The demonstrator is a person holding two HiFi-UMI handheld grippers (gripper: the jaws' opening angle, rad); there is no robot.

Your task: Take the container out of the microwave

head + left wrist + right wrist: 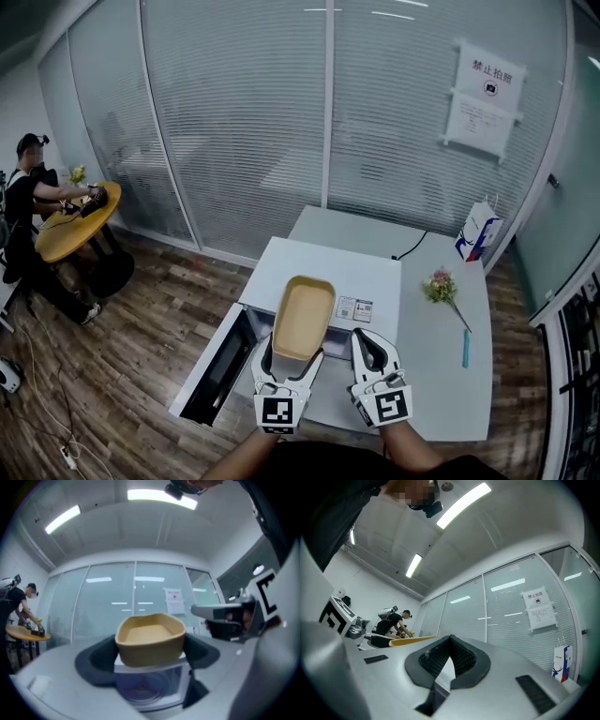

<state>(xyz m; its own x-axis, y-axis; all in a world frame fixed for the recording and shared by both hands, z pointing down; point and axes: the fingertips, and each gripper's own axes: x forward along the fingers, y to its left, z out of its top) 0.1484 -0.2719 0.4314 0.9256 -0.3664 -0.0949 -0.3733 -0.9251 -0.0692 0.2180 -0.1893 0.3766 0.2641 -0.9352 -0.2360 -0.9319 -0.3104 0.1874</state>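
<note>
From over the person's shoulder, the left gripper (pixel 291 354) is clamped on the near end of a tan container (pixel 303 314), held in the air above the white microwave (pixel 375 274). The microwave's door (pixel 220 366) hangs open to the left. The right gripper (pixel 368 343) sits just beside the container, not touching it. The microwave stands on a white table (pixel 441 394), where a small flower sprig (pixel 441 286) and a blue pen (pixel 465 349) also lie. In the left gripper view, the container (pixel 150 639) sits between the dark pads (pixel 101 660), which press on both of its sides. Below it is the microwave (pixel 152 688), its cavity showing a round glass plate, and the right gripper (pixel 229 620) is off to the right. In the right gripper view, that gripper (pixel 451 641) has its jaws brought together at the tips with nothing between them. The container's tan rim (pixel 412 641) shows off to the left.
</note>
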